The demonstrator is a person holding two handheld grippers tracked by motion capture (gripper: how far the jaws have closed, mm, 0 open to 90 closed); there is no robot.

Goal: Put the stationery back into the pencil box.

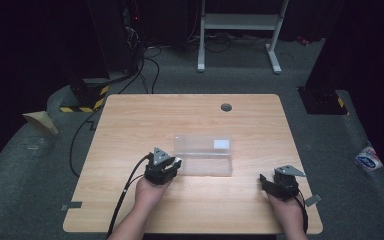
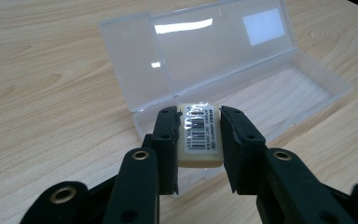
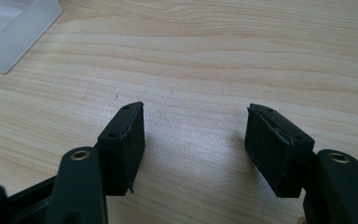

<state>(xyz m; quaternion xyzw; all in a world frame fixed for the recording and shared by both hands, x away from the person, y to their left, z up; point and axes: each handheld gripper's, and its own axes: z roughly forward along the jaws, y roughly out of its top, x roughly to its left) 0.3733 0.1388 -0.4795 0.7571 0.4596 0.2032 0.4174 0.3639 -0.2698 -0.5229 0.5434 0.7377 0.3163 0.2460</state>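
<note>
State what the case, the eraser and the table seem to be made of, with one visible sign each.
Case: clear glossy plastic; the wood shows through it.
Eraser: probably cream rubber in a shiny barcoded wrap.
Table: matt wood-grain top, perhaps laminate.

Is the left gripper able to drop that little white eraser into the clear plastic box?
Probably yes. The left gripper grips the small white eraser right at the clear plastic box, whose lid stands open.

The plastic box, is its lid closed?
No, the clear plastic box has its lid standing open behind it, and the left tool holds a wrapped eraser just in front of it.
</note>
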